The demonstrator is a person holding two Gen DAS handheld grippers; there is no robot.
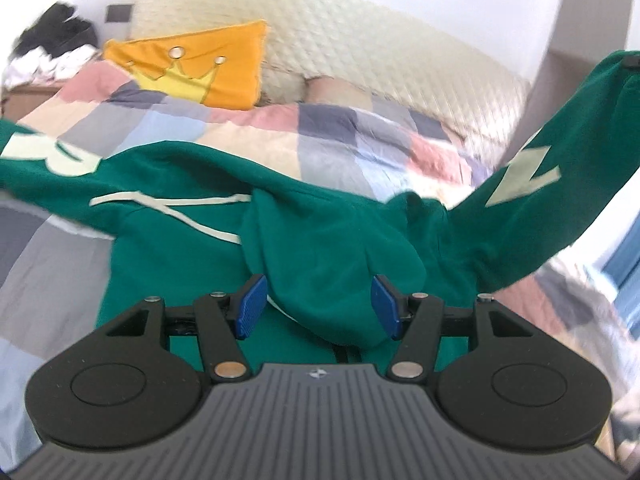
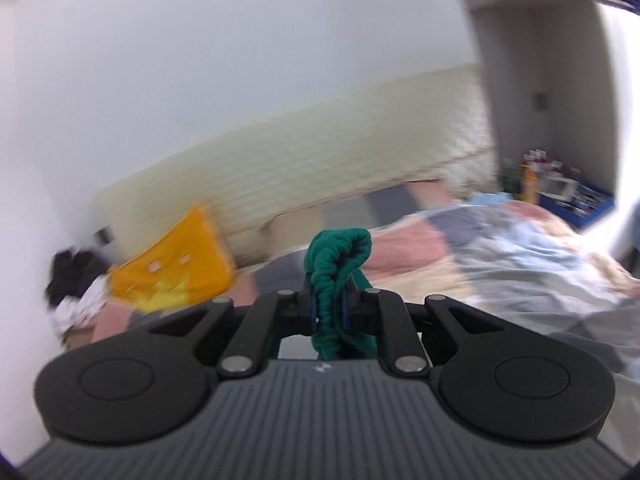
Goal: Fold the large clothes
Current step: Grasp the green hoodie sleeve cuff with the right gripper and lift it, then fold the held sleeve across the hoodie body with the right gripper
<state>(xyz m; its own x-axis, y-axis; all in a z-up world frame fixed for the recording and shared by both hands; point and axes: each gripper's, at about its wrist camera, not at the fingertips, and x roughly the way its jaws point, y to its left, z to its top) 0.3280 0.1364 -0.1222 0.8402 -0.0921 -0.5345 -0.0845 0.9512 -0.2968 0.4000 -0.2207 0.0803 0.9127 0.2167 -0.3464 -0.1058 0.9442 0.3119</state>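
a big green hoodie [image 1: 328, 248] with pale lettering and a cream drawstring [image 1: 168, 200] is spread across a bed covered in a pastel checked quilt [image 1: 360, 144]. in the left wrist view its hood is bunched up in the middle, right in front of the left gripper [image 1: 320, 307], whose blue pads [image 1: 251, 306] stand apart on either side of the green cloth; they do not look pressed on it, so that gripper is open. one sleeve runs up and off to the right of that view, lifted clear of the quilt, with a pale letter on it. in the right wrist view the right gripper [image 2: 329, 304] is clamped tight on a ribbed green cuff [image 2: 340, 256], which sticks up in a crumpled loop beyond the fingertips. behind it all sits an orange cushion [image 1: 200, 68] with a yellow crown on it, leaning by a cream quilted headboard [image 1: 360, 40]. a dark heap of clothes [image 1: 56, 36] lies in the far corner. both views are blurred.
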